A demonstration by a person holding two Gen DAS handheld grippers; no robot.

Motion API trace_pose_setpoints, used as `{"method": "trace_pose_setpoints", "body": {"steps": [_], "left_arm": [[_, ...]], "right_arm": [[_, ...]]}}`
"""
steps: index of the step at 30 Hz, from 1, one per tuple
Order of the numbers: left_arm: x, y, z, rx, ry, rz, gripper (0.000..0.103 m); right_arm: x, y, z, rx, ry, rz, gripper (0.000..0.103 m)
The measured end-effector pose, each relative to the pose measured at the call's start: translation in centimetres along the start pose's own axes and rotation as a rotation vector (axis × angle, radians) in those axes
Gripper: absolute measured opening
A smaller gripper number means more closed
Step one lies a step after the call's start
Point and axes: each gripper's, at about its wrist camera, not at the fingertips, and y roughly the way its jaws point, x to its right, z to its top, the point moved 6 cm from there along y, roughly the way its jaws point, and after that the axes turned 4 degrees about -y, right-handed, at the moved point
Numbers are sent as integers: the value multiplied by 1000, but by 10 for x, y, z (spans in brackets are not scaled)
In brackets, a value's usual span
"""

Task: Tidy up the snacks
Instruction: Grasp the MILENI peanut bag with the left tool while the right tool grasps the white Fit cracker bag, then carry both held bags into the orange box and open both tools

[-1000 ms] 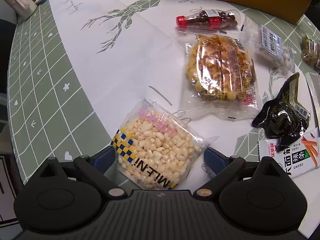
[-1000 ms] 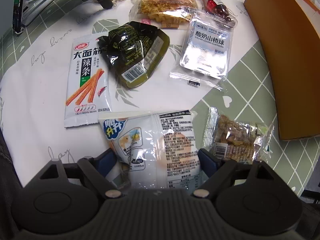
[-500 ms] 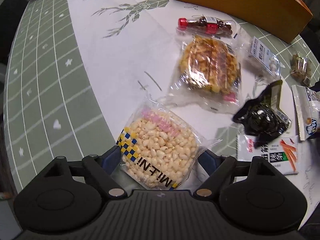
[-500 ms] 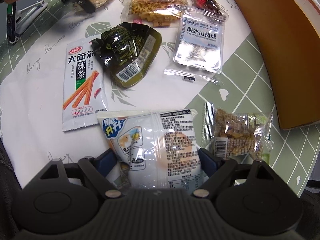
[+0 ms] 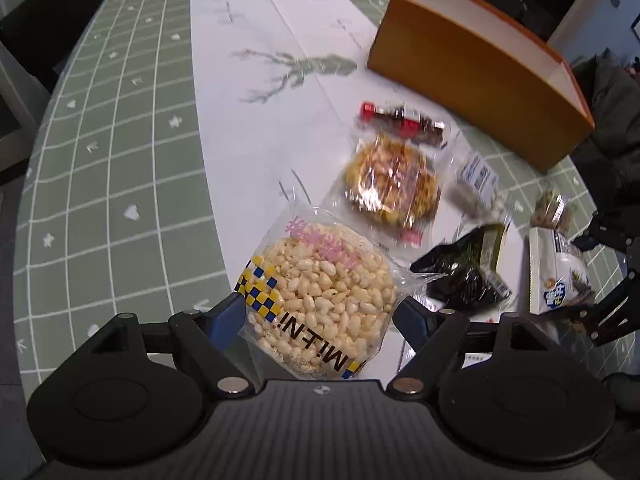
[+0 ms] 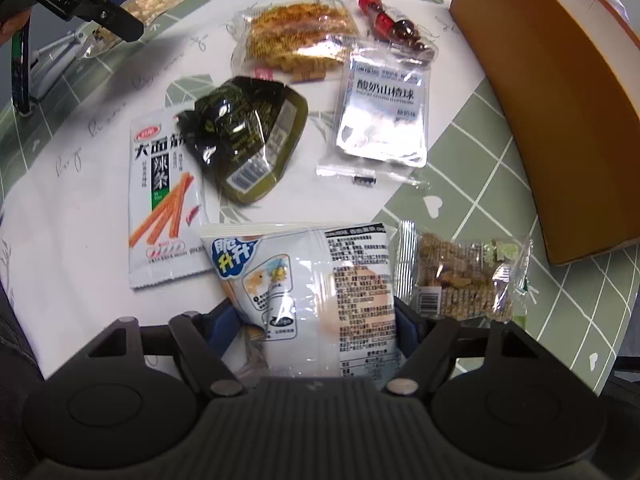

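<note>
My left gripper is shut on a clear bag of puffed rice cake and holds it above the table. It also shows in the right wrist view at the top left. My right gripper is shut on a white and blue snack packet, which also shows in the left wrist view. An open orange box stands at the back right; in the right wrist view it is at the right.
On the tablecloth lie a spicy strip packet, a dark green pack, a yellow fried-snack bag, a silver hawthorn-ball pouch, a red-capped candy bottle and a small brown cracker pack.
My left gripper has lifted the rice cake bag off the table and tilted up toward the orange box. My right gripper has kept hold of the white packet and barely moved.
</note>
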Motion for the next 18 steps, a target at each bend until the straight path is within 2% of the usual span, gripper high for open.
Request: {"method": "trace_pose_setpoints", "body": {"steps": [10, 18], "left_arm": [[21, -21, 25, 78, 52, -1, 92], [41, -25, 49, 107, 119, -13, 92]], "right_arm": [[3, -27, 8, 52, 2, -46, 72], [25, -51, 17, 97, 20, -105, 72]]}}
